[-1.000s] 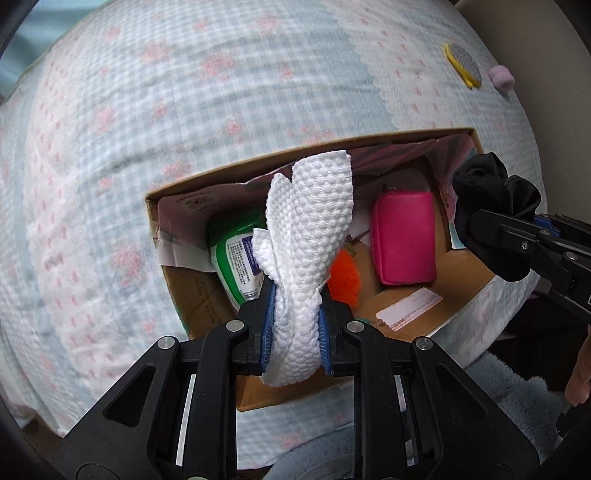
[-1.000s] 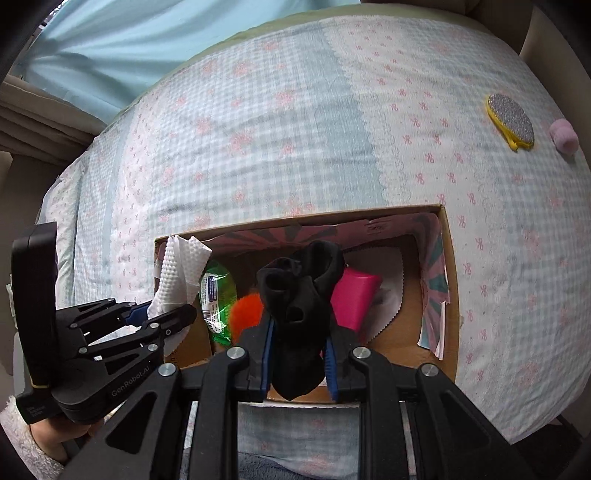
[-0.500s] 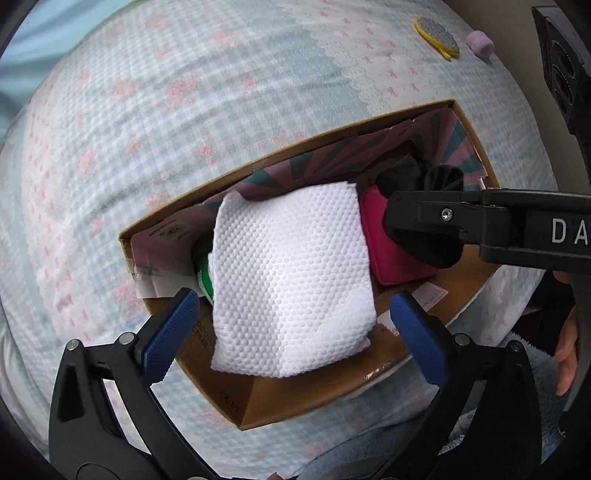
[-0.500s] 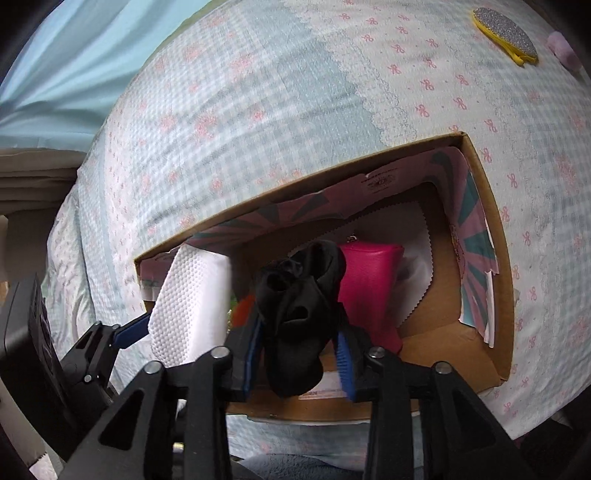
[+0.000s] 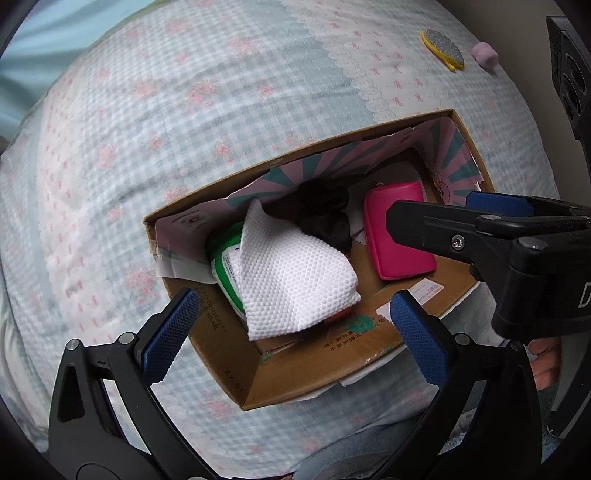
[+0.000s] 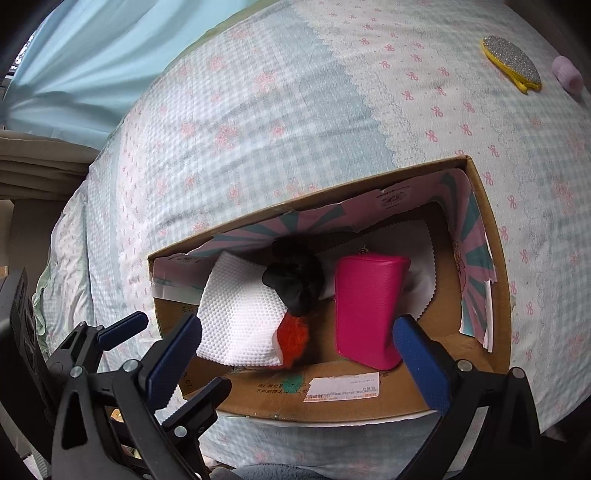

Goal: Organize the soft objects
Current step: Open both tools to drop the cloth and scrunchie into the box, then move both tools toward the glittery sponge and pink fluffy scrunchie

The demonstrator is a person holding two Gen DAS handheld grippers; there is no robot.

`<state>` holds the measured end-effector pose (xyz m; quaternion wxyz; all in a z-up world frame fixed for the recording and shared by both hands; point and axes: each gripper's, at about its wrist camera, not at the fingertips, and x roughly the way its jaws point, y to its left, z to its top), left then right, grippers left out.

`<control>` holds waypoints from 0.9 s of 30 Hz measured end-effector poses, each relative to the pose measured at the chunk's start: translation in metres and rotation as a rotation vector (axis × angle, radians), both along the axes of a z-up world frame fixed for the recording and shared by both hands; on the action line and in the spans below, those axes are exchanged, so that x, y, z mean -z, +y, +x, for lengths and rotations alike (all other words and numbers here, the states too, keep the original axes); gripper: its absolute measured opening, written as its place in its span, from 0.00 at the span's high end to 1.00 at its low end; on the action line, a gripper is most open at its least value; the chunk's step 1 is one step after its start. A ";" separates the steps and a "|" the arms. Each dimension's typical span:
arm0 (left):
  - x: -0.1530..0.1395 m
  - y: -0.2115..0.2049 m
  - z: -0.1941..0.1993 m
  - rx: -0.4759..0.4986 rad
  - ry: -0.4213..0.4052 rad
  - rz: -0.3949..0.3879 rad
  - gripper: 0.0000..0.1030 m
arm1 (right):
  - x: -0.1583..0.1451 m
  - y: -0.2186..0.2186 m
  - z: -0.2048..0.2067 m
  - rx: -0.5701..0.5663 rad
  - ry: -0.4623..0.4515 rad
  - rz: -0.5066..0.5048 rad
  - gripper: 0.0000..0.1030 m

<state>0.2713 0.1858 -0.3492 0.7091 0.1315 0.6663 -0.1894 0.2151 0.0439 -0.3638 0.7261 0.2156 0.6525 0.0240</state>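
White cloth (image 5: pixel 291 280) and black cloth (image 6: pixel 295 280) inside cardboard box (image 6: pixel 491 236), beyond left gripper (image 5: pixel 291 325) and right gripper (image 6: pixel 295 354); both spread wide, empty.

A bed (image 6: pixel 295 122) is filling nearly the whole scene ahead of the tongs, its quilted cover (image 5: pixel 184 122) lying smooth in pale blue-and-white check with small pink bows and flowers. A scalloped white band (image 6: pixel 373 96) is running across the cover, away from the tongs. Beyond the bed, to the far left, a light blue curtain (image 6: pixel 85 62) is hanging in soft folds, and even daylight is falling over the fabric. Below the curtain, on the left, a beige ledge or frame (image 6: pixel 40 162) is showing. At the far right, past the bed's edge, a plain beige wall (image 5: pixel 517 22) is standing.
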 end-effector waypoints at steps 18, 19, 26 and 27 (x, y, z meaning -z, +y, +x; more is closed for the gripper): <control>-0.140 0.007 -0.049 -0.155 -0.321 -0.083 0.00 | -0.150 -0.022 -0.063 -0.101 -0.310 -0.324 0.00; -0.151 0.006 -0.054 -0.167 -0.349 -0.087 0.00 | -0.163 -0.024 -0.070 -0.106 -0.334 -0.347 0.00; -0.216 -0.008 -0.085 -0.239 -0.505 -0.095 0.00 | -0.242 -0.040 -0.112 -0.101 -0.482 -0.449 0.00; -0.222 -0.012 -0.088 -0.249 -0.514 -0.101 0.00 | -0.251 -0.043 -0.117 -0.100 -0.503 -0.455 0.00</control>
